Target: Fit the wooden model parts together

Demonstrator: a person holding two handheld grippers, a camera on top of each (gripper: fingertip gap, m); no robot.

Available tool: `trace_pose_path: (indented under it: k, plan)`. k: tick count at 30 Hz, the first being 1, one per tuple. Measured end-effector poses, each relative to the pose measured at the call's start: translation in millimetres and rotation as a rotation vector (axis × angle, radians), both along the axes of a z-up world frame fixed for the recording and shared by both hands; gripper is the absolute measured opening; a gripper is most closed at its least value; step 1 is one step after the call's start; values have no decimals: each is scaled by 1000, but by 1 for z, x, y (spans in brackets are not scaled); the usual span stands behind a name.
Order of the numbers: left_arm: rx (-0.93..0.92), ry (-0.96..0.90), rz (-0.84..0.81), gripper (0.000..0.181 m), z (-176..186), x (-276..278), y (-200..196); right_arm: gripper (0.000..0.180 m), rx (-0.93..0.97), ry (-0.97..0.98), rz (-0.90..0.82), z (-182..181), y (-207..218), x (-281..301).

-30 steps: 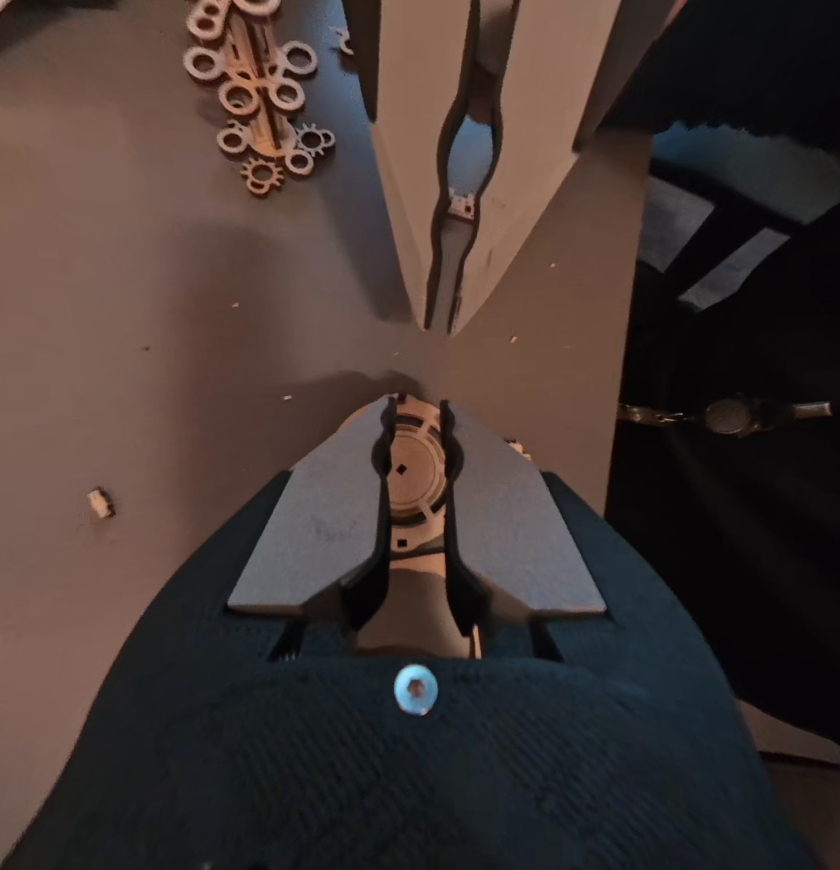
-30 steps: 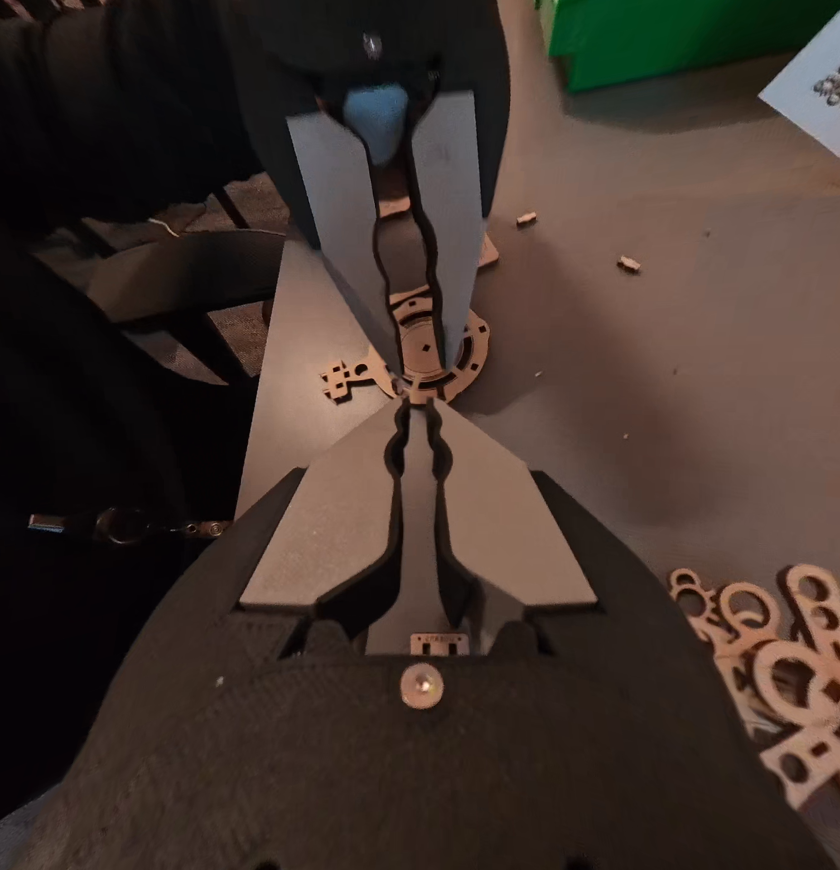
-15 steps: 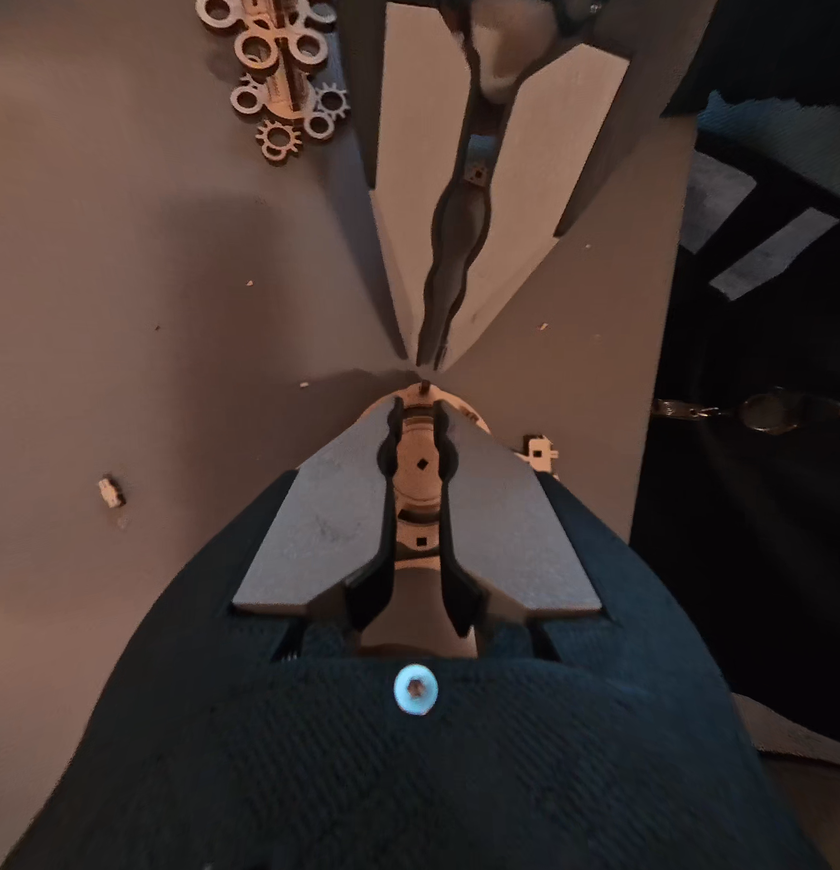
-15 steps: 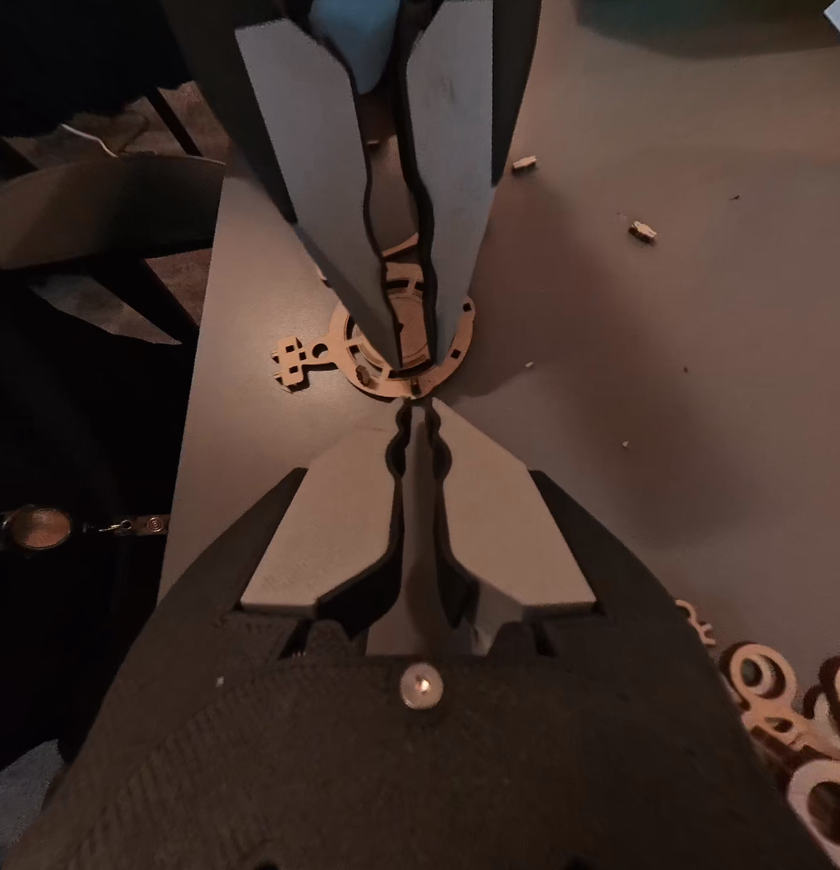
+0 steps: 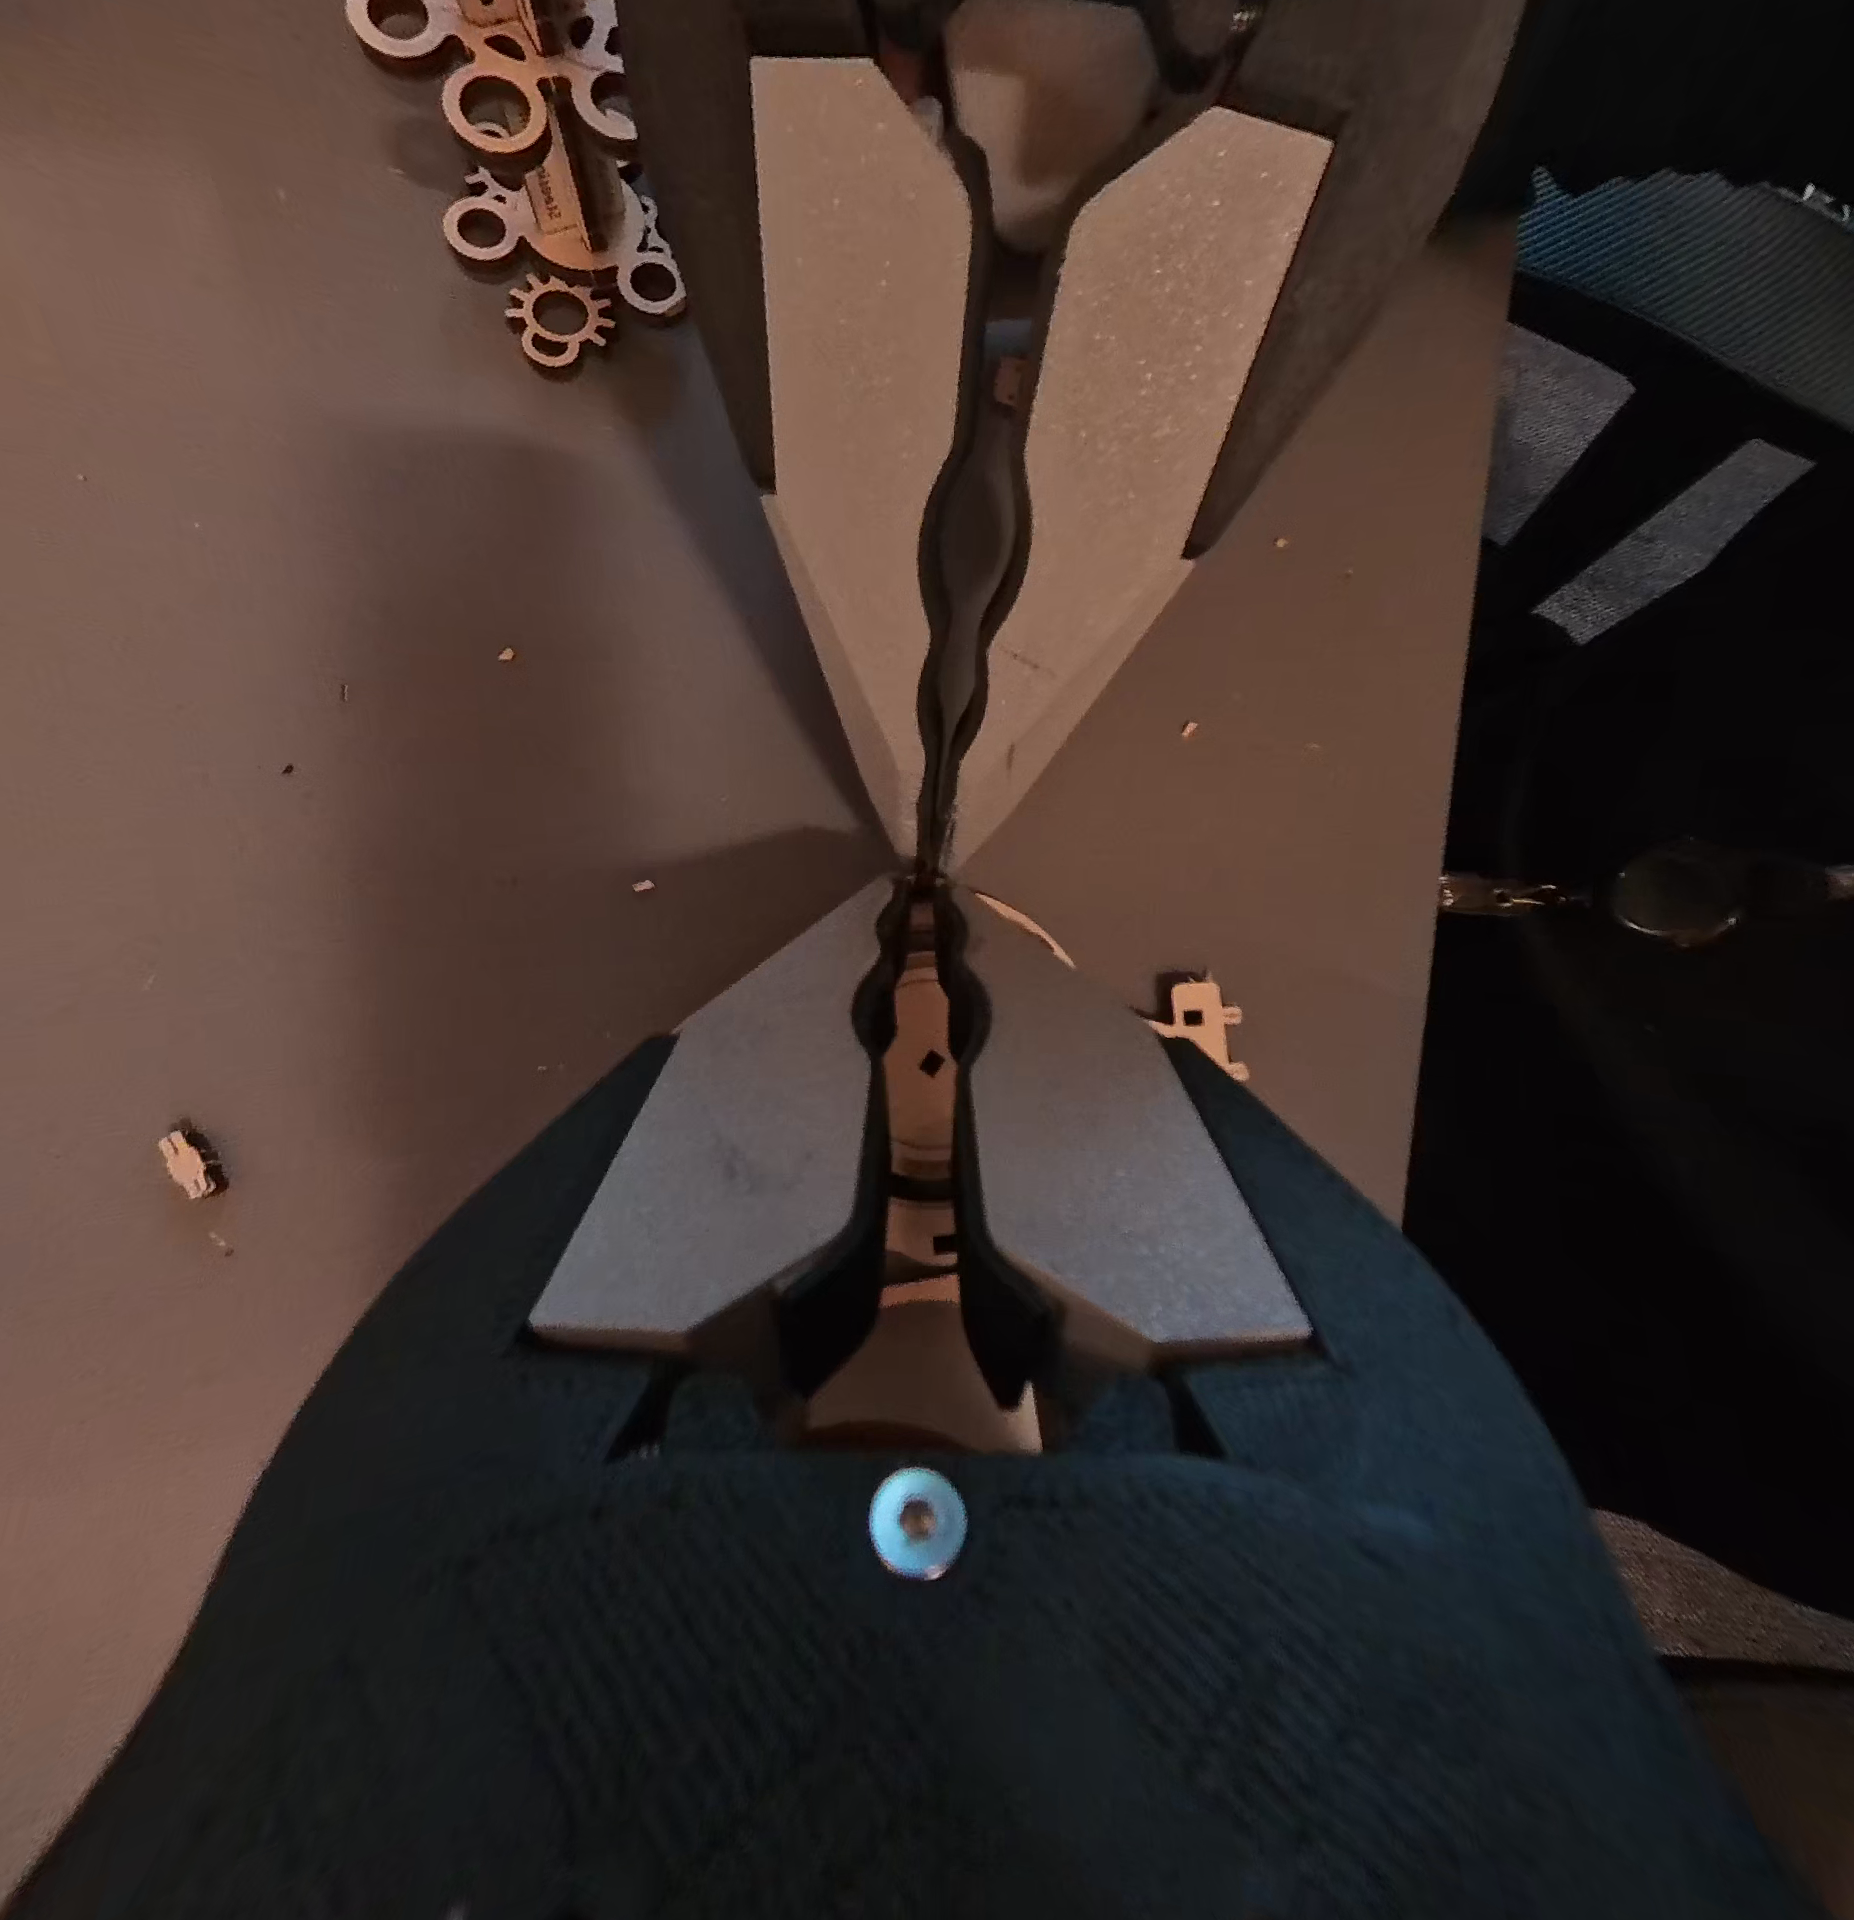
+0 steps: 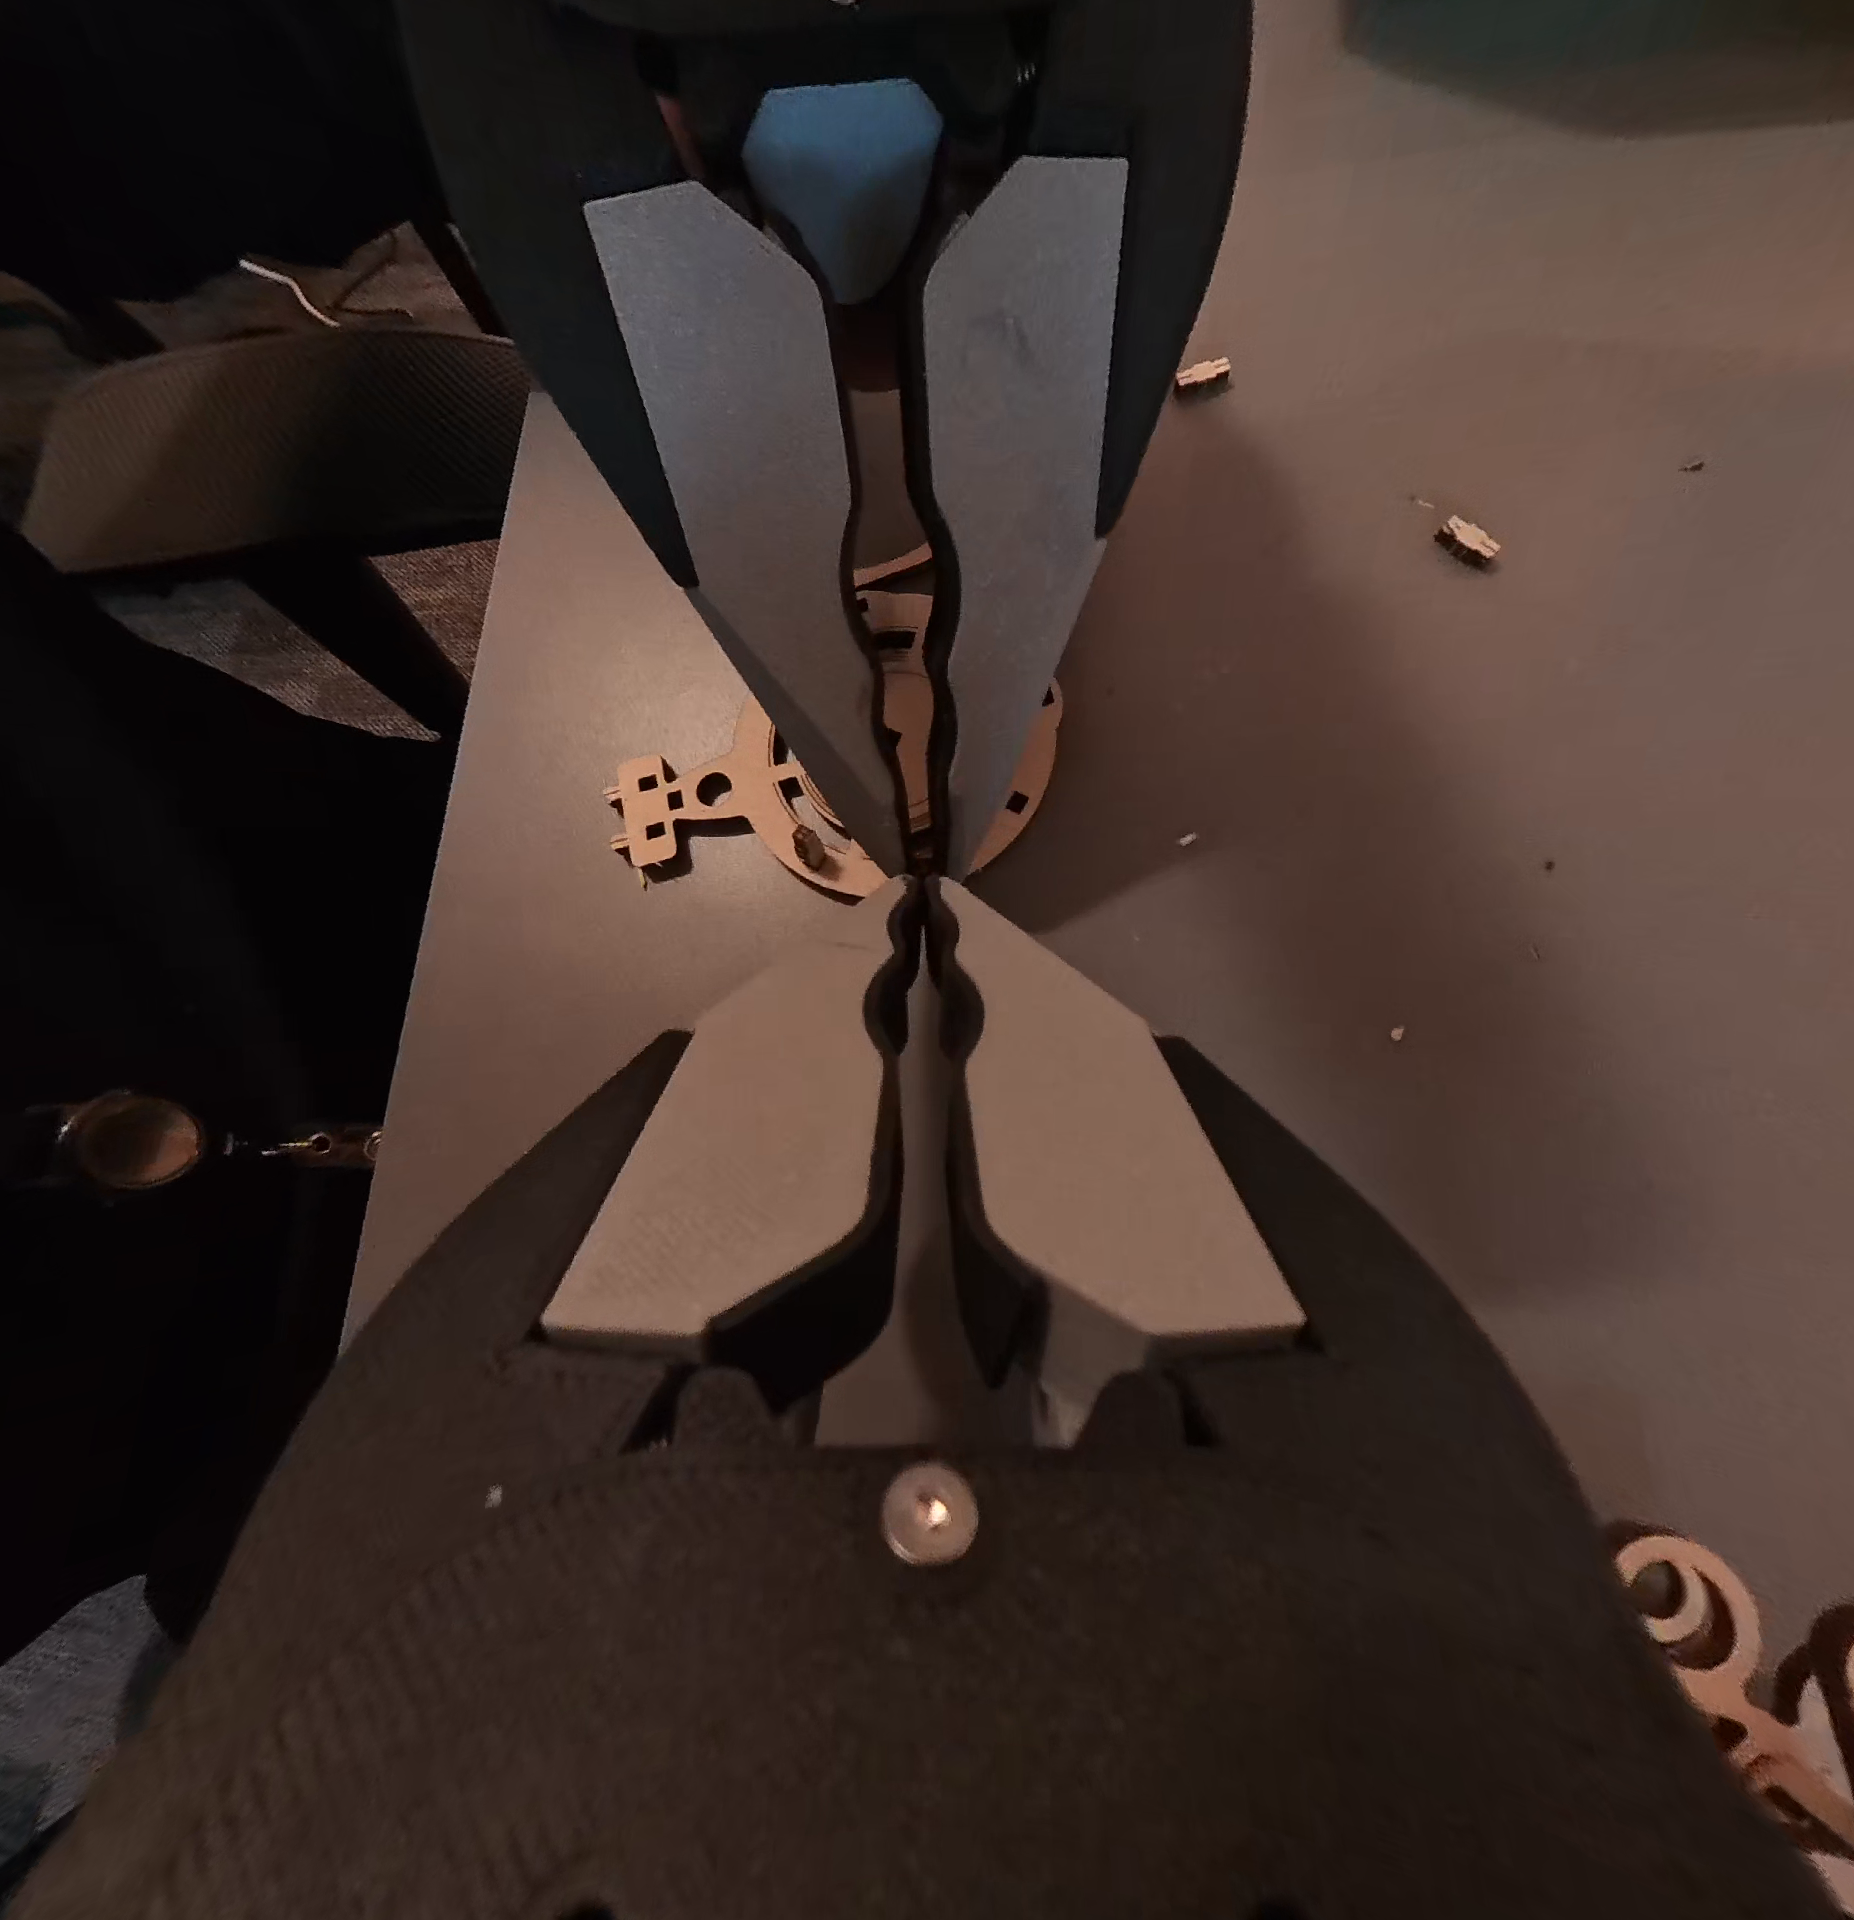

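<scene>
In the left wrist view, the left hand-held gripper (image 5: 924,891) is reaching up from the lower centre of the frame, its two grey fingers nearly together with only a thin gap at the tips; whether they are pinching anything I cannot tell. A round wooden disc part (image 5: 925,1060) is lying on the grey counter (image 5: 279,727) under those fingers and showing through the slot between them. The right hand-held gripper (image 5: 931,831) is coming down from the top centre, tip to tip with the left one. A small wooden tab (image 5: 1198,1013) is sticking out at the right of the fingers. A cluster of ringed wooden pieces (image 5: 533,187) is lying at the upper left, and a tiny wooden block (image 5: 188,1162) at the left edge.

In the right wrist view, the right hand-held gripper (image 6: 924,896) is pointing up from the lower centre, its fingers almost together, and a grip on anything is not visible. The left hand-held gripper (image 6: 921,847) is meeting it from the top, over the wooden disc part (image 6: 788,779) at mid frame. Two small wooden blocks (image 6: 1468,540) are lying at the upper right, and ringed wooden pieces (image 6: 1681,1621) at the lower right.
</scene>
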State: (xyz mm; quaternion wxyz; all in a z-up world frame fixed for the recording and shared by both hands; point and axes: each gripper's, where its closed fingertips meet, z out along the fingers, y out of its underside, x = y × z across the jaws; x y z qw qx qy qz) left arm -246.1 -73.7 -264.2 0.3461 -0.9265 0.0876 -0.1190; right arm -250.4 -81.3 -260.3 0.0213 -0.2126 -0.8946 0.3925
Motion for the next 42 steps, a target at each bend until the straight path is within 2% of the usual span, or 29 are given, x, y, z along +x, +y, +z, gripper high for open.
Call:
trace_pose_path:
  k: [1,42]
  plan:
    - [2,-2,0,1,0,0,0,0,7,5,3,0,0,0]
    - [24,-36,15,4,2,-2,-4,0,22,25,28,-1,-2,-2]
